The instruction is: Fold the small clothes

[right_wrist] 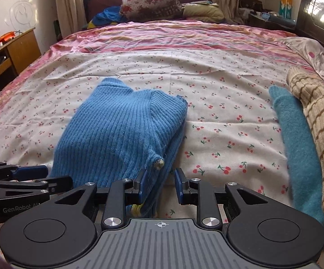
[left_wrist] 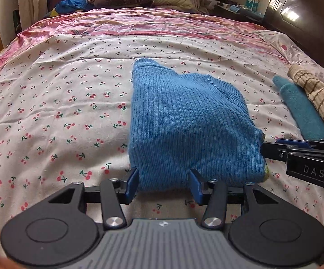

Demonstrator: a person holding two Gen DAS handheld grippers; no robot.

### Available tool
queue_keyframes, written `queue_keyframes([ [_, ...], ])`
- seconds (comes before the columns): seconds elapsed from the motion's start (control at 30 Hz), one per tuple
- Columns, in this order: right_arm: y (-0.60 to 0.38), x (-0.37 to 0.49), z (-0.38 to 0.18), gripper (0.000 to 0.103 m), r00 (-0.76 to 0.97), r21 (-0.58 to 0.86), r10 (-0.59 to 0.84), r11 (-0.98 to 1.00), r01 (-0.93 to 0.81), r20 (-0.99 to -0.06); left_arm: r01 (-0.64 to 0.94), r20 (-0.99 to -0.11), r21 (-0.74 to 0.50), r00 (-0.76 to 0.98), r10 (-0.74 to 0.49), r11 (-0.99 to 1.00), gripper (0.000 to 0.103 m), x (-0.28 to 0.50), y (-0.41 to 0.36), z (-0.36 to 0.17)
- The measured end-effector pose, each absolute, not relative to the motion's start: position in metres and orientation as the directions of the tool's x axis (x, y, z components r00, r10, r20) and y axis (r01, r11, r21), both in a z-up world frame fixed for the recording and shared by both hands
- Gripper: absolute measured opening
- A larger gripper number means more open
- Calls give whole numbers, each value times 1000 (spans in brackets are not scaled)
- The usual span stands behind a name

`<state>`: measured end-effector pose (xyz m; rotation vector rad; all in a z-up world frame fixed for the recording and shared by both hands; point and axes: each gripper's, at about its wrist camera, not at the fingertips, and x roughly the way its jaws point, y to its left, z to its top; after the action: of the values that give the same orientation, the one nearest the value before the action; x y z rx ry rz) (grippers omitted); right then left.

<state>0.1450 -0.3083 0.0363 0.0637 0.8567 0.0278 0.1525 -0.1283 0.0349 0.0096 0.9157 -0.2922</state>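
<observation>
Grippers are bracketing the near edge of the folded blue sweater [left_wrist: 184, 121], which is lying mid-bed on the cherry-print sheet [left_wrist: 61, 103]. The left gripper [left_wrist: 163, 185] is standing half-open around the hem; the right gripper [right_wrist: 159, 186] is standing narrow at the near right corner, pads apparently not pressing. Dragging either side unevenly risks skewing the stacked layers.

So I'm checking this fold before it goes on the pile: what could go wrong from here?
1. The left tongs straddle the near edge of the folded blue sweater with jaws apart; pulling back could drag the top layer and undo the fold.
2. The right tongs sit at the sweater's stacked right edge, one finger against the layers, so they may snag a layer.
3. The teal garment and striped garment lie close alongside; a sideways sweep could disturb them.
</observation>
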Motion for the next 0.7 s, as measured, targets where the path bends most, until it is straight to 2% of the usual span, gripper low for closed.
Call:
queue_keyframes([
  [0.4,-307,147,15,24,619,47,9,998,45,-785,245,-788,-101,572,-228,964,55,150,-125,32],
  [0.57,-310,142,30,24,645,72,36,997,29,-763,245,-789,-89,573,-219,965,55,152,-124,30],
  [0.7,-313,141,48,28,679,127,75,991,27,-730,243,-782,-93,582,-222,965,55,154,-122,33],
])
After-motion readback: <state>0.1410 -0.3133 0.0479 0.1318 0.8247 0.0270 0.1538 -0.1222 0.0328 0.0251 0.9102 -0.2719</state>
